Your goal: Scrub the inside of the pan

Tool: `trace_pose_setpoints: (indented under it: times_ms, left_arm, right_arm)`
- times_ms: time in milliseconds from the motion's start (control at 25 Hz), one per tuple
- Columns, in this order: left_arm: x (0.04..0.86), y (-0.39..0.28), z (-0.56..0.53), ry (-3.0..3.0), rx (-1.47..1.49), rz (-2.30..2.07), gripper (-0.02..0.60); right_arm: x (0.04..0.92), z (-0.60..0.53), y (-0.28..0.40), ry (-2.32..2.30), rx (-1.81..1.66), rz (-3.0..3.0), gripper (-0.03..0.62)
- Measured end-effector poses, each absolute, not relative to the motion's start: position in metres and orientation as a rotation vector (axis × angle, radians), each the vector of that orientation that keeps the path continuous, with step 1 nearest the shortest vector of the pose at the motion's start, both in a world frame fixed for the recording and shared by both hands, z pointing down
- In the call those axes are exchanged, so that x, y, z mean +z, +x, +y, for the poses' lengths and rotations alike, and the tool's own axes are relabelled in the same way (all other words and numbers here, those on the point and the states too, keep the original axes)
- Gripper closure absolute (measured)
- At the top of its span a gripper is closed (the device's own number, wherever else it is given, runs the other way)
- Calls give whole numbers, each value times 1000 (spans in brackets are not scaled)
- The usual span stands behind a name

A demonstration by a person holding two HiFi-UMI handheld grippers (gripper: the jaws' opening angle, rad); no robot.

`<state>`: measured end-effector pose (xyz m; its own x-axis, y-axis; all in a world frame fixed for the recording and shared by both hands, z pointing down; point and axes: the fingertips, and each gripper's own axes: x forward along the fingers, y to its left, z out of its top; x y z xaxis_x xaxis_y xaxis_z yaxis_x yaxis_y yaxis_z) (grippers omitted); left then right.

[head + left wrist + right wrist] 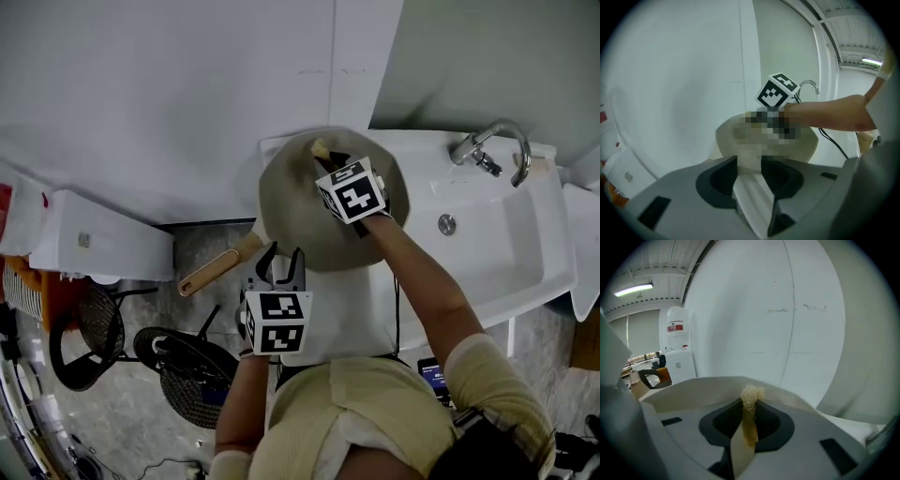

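1. Resting on the left edge of the sink (511, 246), the pan (298, 220) sits tilted with its hollow facing up and its wooden handle (212, 271) jutting out past the rim, over the floor. That probably puts the inside within reach while any water drains toward the basin.
2. The right gripper (332, 161) reaches into the pan's far side. Its jaws are closed on a scrubber (750, 405), a pale fibrous tuft that sticks out beyond the tips, so the fibres and not the jaws meet the metal.
3. The left gripper (282, 255) sits at the pan's near rim, close to the root of the handle, likely placed to steady the pan against the scrubbing.
4. Its jaws stand wide apart and press on nothing. The pan's rim lies just ahead of them, and whether a tip touches it I cannot tell.
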<state>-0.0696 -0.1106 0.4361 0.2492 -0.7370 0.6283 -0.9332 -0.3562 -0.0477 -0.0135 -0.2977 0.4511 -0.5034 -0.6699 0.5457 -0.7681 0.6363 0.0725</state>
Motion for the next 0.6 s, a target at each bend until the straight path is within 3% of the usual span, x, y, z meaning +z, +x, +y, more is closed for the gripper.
trace_pose_setpoints:
  times_ms: [600]
  left_arm:
    - [436,-72,-113,2188,781,-1524,385]
  right_arm:
    - [473,-320,-23,1192,270,-2294,516]
